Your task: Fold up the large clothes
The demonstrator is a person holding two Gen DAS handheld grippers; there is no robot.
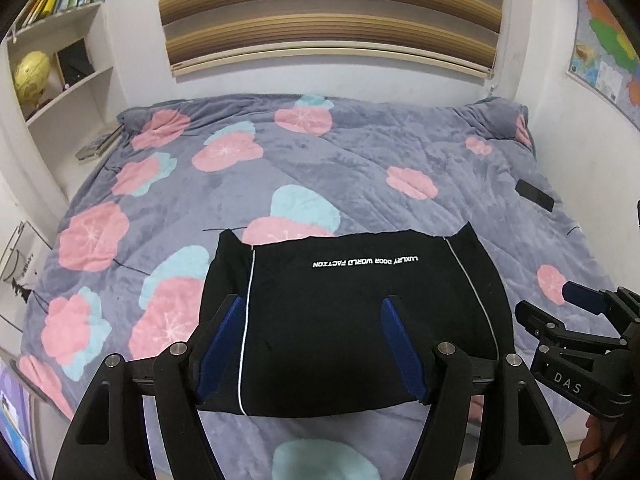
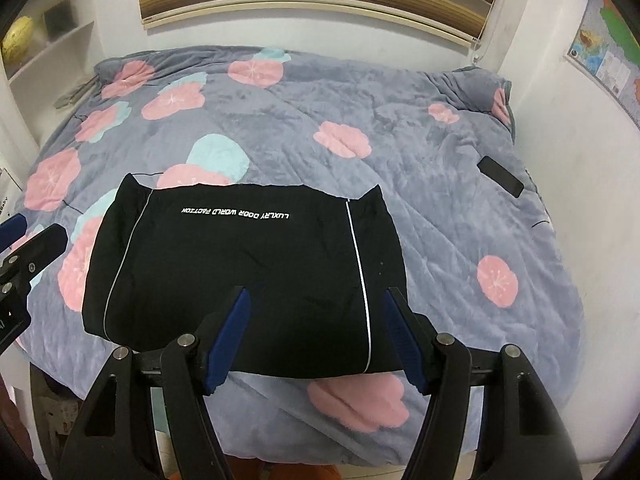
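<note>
A black garment point(image 1: 352, 312) with white piping and white lettering lies folded into a rectangle on the bed's near part; it also shows in the right wrist view point(image 2: 248, 272). My left gripper point(image 1: 314, 304) is open and empty, hovering over the garment's near left part. My right gripper point(image 2: 316, 294) is open and empty over the garment's near right part. The right gripper also shows at the right edge of the left wrist view point(image 1: 560, 312), and the left gripper at the left edge of the right wrist view point(image 2: 36, 232).
The bed is covered by a grey quilt with pink and teal flowers point(image 1: 320, 168). A black phone point(image 1: 535, 195) lies at its right side, also in the right wrist view point(image 2: 501, 176). White shelves with a globe point(image 1: 32, 74) stand at left; a map point(image 1: 608, 52) hangs at right.
</note>
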